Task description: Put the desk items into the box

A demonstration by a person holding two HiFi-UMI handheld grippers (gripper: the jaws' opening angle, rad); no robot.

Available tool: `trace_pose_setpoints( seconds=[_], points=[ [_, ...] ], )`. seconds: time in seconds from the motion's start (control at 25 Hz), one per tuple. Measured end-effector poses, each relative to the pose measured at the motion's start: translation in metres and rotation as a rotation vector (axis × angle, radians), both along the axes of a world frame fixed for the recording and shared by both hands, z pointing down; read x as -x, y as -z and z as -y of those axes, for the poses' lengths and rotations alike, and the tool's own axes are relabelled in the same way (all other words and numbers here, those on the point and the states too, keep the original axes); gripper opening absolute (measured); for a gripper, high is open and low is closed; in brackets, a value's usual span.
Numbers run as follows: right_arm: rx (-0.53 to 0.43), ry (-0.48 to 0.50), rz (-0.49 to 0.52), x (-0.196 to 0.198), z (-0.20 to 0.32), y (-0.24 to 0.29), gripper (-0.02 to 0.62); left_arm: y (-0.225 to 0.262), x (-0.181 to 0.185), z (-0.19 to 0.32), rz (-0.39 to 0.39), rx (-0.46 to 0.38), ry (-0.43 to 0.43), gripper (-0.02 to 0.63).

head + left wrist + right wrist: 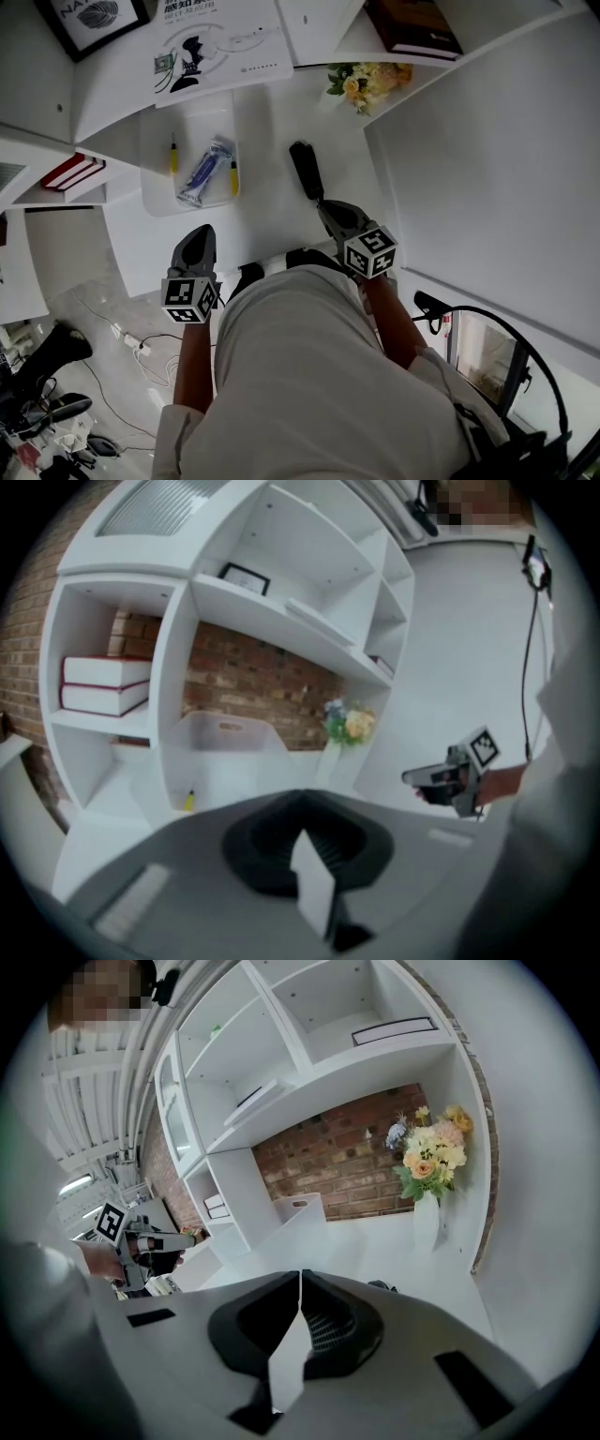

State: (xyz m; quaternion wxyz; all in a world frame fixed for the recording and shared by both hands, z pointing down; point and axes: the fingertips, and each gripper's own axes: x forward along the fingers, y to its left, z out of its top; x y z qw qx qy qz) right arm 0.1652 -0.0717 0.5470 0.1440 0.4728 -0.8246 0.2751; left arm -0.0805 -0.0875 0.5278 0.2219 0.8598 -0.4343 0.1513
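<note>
Person's pale shirt (309, 375) hides the desk (270, 136) behind the fingers. Ahead of the left gripper (201, 232), jaws pressed together on nothing, sits the translucent white plastic box (155, 192) holding a blue-and-white packet (203, 173) and yellow pens (172, 155), print unreadable. Right gripper (325, 206), likewise closed and empty, has a black oblong desk item (305, 169) just beyond its tips, unidentifiable.

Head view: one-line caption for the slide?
Left claw and right claw, shut and empty, at the desk; box holds pens and blue pack, black object beside it.
</note>
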Motion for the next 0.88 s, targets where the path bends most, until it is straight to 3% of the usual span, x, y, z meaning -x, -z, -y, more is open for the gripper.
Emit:
trace_pose_setpoints(
  seconds=[0.24, 0.36, 0.88],
  points=[
    [0.079, 0.022, -0.035, -0.015, 0.015, -0.036, 0.011, -0.01, -0.018, -0.009, 0.019, 0.025, -0.004, 0.003],
    [0.138, 0.029, -0.067, -0.023, 0.024, -0.067, 0.098, -0.016, -0.019, -0.016, 0.028, 0.045, 0.004, 0.005],
    [0.339, 0.061, -0.237, -0.039, 0.054, -0.199, 0.229, -0.035, -0.002, -0.05, 0.067, 0.136, 0.149, 0.003]
  ],
)
